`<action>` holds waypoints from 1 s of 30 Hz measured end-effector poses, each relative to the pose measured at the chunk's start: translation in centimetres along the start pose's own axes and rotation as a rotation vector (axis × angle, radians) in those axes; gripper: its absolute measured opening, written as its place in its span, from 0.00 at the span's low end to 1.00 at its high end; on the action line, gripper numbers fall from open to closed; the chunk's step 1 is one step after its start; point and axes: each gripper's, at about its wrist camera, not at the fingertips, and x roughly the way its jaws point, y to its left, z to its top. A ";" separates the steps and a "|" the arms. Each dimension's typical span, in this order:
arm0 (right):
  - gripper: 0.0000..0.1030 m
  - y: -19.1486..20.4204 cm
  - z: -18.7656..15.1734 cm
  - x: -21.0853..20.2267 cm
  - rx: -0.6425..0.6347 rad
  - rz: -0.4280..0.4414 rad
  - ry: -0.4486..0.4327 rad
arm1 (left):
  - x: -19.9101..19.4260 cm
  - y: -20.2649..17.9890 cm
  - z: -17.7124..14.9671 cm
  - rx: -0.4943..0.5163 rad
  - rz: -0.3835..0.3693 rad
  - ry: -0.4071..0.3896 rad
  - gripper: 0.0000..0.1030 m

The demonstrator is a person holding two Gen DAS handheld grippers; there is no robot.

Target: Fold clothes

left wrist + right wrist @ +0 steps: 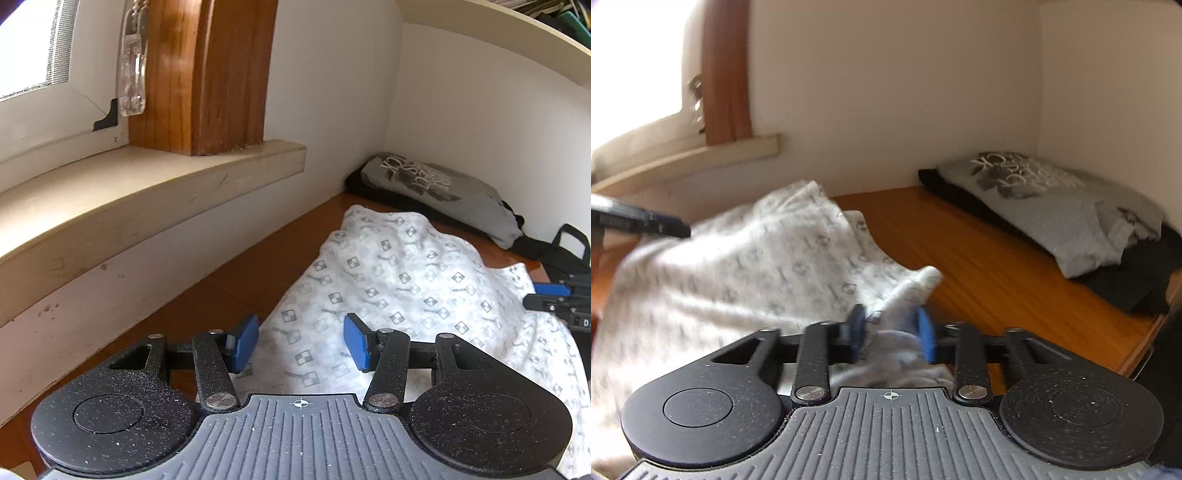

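The right gripper's (892, 330) blue-padded fingers (925, 332) are pinched on a bunched corner of the white garment printed with small grey squares (738, 266), while the left gripper's (301, 343) blue fingers (245, 343) stand spread apart with nothing between them, poised over the cloth's near edge. The garment lies rumpled and partly lifted on the orange-brown wooden worktop (979, 240), just beside the white wall under the pale window sill (147, 177); a grey printed T-shirt already folded on a black garment (1071, 206) sits well apart in the far corner. The right-wrist view is blurred, so how much cloth the right fingers hold cannot be told exactly. To do this step well, I judge the left fingers should close on an edge level with the right's hold, so the cloth hangs evenly between them. Keeping the fabric taut and low over the worktop would smooth the wrinkles before any crease is laid, and steady, matched motion would keep the edges aligned.
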 end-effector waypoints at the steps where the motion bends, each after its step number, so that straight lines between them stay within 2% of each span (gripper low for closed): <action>1: 0.18 -0.1 0.0 0.0 -0.007 -0.008 -0.001 | 0.0 0.2 0.0 -0.003 0.001 0.001 0.54; 4: 0.11 0.1 -0.1 -0.1 -0.053 -0.050 -0.002 | 0.2 0.6 -0.1 -0.011 -0.009 0.012 0.54; 5: 0.11 0.3 -0.1 -0.1 -0.084 -0.074 -0.001 | 0.3 0.7 -0.2 -0.013 -0.014 0.017 0.54; 8: 0.11 -0.1 -0.2 0.4 -0.097 -0.074 0.010 | 0.5 1.0 -0.3 -0.019 -0.029 0.032 0.54; 9: 0.12 -0.3 0.0 0.5 -0.097 -0.077 0.012 | 0.6 1.1 -0.4 -0.021 -0.034 0.037 0.54; 11: 0.23 -0.7 0.4 0.2 -0.068 -0.089 -0.002 | 0.6 1.1 -0.5 -0.015 -0.040 0.042 0.54; 12: 0.25 -1.0 0.6 0.0 -0.054 -0.095 -0.009 | 0.7 1.1 -0.6 -0.012 -0.042 0.044 0.54; 16: 0.30 -0.9 1.3 -1.7 0.000 -0.071 -0.077 | 1.1 1.1 -0.9 -0.008 -0.047 0.063 0.54; 17: 0.33 -0.6 1.5 -1.9 0.007 -0.028 -0.073 | 1.3 1.1 -1.0 -0.014 -0.049 0.070 0.54; 19: 0.34 0.0 1.8 -2.2 0.022 0.057 -0.066 | 1.5 1.2 -1.1 -0.020 -0.051 0.075 0.54; 26: 0.38 5.4 1.5 -2.0 -0.072 0.169 -0.006 | 1.4 1.2 -1.1 -0.020 -0.048 0.079 0.56; 30: 0.39 6.9 -0.3 -2.0 -0.170 0.146 0.052 | 1.3 0.8 -0.9 0.000 -0.039 0.108 0.56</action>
